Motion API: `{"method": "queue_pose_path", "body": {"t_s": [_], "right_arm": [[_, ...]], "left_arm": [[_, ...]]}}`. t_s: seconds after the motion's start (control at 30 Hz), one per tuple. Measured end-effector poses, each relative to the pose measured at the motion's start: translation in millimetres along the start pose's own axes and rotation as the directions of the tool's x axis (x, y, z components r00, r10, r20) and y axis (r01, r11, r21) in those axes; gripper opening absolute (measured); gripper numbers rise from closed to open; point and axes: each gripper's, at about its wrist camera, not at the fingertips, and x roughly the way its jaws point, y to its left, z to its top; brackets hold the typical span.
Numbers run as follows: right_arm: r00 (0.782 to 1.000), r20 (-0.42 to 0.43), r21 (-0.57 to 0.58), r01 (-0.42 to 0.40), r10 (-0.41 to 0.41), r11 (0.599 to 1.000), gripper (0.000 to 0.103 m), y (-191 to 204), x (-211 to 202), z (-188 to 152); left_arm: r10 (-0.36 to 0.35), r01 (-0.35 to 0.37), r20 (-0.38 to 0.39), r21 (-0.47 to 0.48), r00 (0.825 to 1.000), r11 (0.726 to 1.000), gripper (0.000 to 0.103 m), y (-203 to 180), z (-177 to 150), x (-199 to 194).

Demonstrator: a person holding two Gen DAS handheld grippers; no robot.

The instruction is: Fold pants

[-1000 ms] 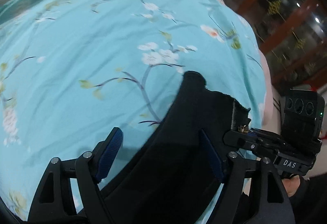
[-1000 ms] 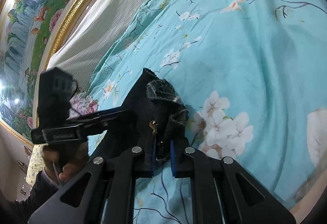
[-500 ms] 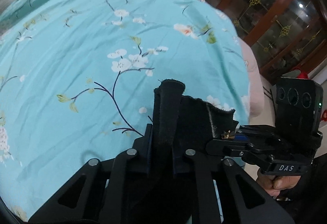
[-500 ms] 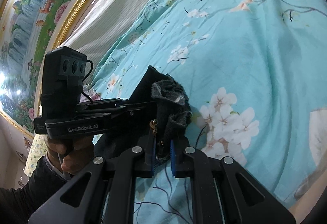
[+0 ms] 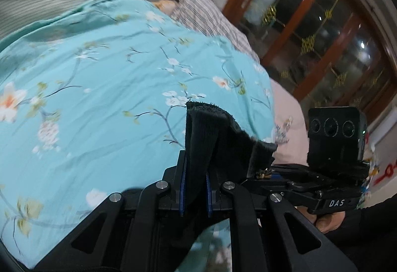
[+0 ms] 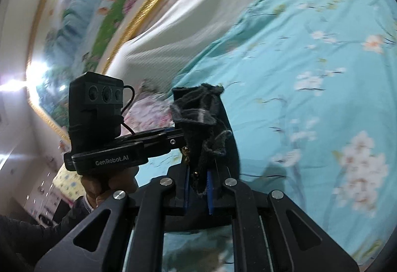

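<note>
Dim indoor light; glare at left of right-wrist view; motion blur; fisheye bending, dark corners.

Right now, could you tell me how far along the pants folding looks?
Done: both grips are taken. The left gripper and the right gripper are each shut on the black pants' edge. In hand: the edge is held up above the floral bedspread. Left: no fold shows yet, so all the folding remains.

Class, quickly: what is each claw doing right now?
Left claw: has just been closing, now shut on the black pants.
Right claw: shut on the black pants.
</note>
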Motion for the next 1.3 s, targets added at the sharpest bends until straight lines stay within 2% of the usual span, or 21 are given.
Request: {"method": "queue_pose_path", "body": {"t_s": [0.3, 0.6, 0.67, 0.9, 1.03, 1.17, 1.3], "right_arm": [[0.989, -0.113, -0.066, -0.1, 0.092, 0.993, 0.012, 37, 41, -17], [0.968, -0.223, -0.073, -0.132, 0.113, 0.989, 0.012, 46, 83, -42], [0.962, -0.25, -0.08, -0.133, 0.109, 0.988, 0.013, 49, 94, -50], [0.942, -0.327, -0.092, -0.115, 0.08, 0.989, 0.014, 46, 125, -68], [0.935, -0.352, -0.111, -0.099, 0.055, 0.989, 0.015, 48, 133, -74], [0.929, -0.369, -0.144, -0.081, 0.023, 0.986, 0.015, 52, 139, -77], [0.921, -0.389, -0.17, -0.068, -0.003, 0.983, 0.022, 55, 145, -80]], "left_arm": [[0.038, -0.031, 0.077, -0.091, 0.996, 0.995, 0.011, 28, -46, -56], [0.065, -0.043, 0.093, -0.22, 0.994, 0.975, 0.011, 71, -94, -73], [0.068, -0.043, 0.094, -0.252, 0.993, 0.967, 0.008, 81, -106, -73], [0.074, -0.041, 0.084, -0.342, 0.994, 0.939, 0.008, 107, -136, -68], [0.068, -0.029, 0.09, -0.376, 0.994, 0.926, 0.008, 117, -147, -66], [0.088, -0.047, 0.087, -0.395, 0.992, 0.917, 0.008, 120, -154, -68], [0.104, -0.052, 0.094, -0.445, 0.99, 0.894, 0.008, 131, -165, -72]]}}
